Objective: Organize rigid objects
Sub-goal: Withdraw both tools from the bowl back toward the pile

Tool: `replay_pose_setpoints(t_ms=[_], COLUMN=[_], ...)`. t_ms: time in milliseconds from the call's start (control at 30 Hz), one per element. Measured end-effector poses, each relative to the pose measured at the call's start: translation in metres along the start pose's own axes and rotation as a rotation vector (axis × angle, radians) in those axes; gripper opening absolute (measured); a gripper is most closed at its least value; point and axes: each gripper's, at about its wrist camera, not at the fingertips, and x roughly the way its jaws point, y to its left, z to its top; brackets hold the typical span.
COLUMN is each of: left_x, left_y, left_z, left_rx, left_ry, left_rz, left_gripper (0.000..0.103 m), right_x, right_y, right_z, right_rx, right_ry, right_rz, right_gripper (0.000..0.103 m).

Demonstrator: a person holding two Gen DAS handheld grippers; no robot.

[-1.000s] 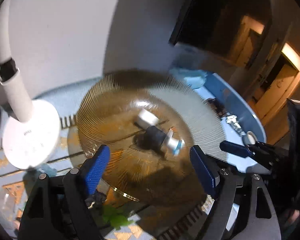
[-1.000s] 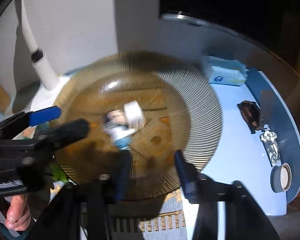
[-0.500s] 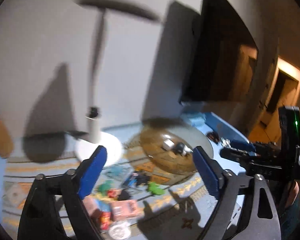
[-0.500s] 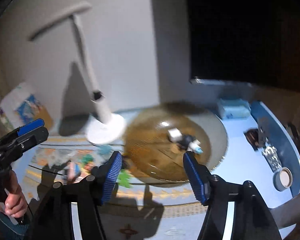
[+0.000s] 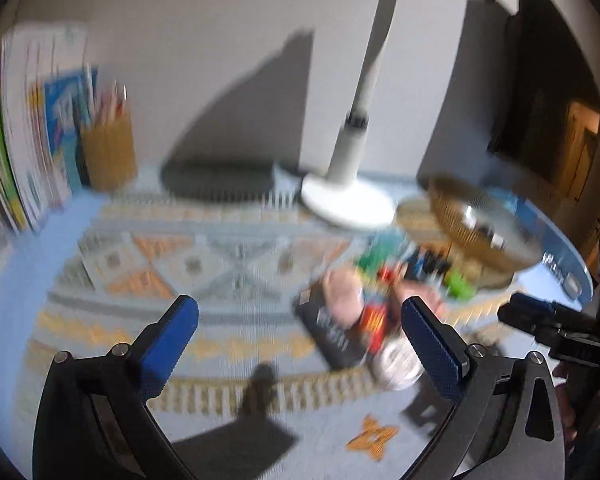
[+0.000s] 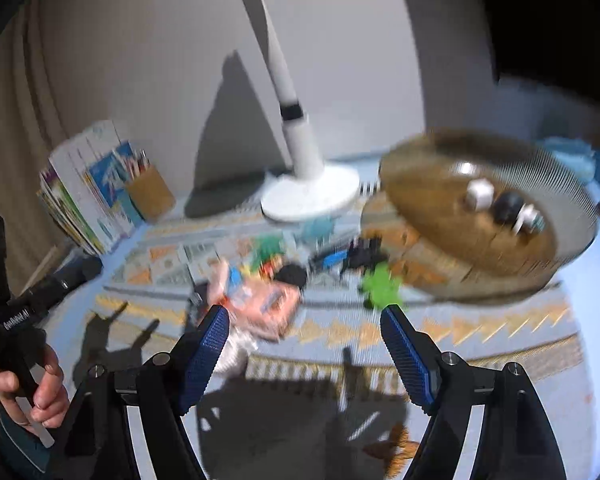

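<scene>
Right wrist view: we are holding our right gripper [image 6: 303, 354] spread wide, grasping nothing, above a patterned woven mat [image 6: 480, 330]. At one o'clock a ribbed amber glass dish [image 6: 420, 184] is holding a white cube [image 6: 479, 194] and a dark round piece [image 6: 508, 206]. Blurred small toys [image 6: 260, 300] are lying at twelve, just beside a white lamp base [image 6: 310, 196]. Our left gripper [image 5: 298, 334] is likewise spread wide and empty.

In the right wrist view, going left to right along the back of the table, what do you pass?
Books → pencil cup → white lamp base → amber ribbed dish holding a few small pieces.
</scene>
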Motion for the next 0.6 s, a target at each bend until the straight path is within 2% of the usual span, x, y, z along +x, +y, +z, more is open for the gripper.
replay_pose_setpoints(t_ms=[133,233,300,600], left_x=[0.023,0.024,0.031,0.062], left_y=[0.004,-0.001,-0.004,-0.016], left_z=[-0.023,-0.022,-0.024,-0.027], left_rx=[-0.002,0.025,0.037,0.112], left_ry=[0.070,0.064,0.112,0.263], left_rz=[0.049,0.066,0.100,0.127], left_gripper=[0.101,0.101,0.101,0.101], right_x=[0.017,0.020,0.020,0.019], right_y=[-0.010,-0.020,-0.028,-0.031], right_z=[-0.012,-0.011,-0.011,-0.011], right_rx=[-0.001,0.043,0.073,0.093], right_ry=[0.034,0.032,0.040,0.042], right_rz=[-0.051,-0.032,-0.029,-0.028], right_gripper=[0.077,0.077,0.077,0.077])
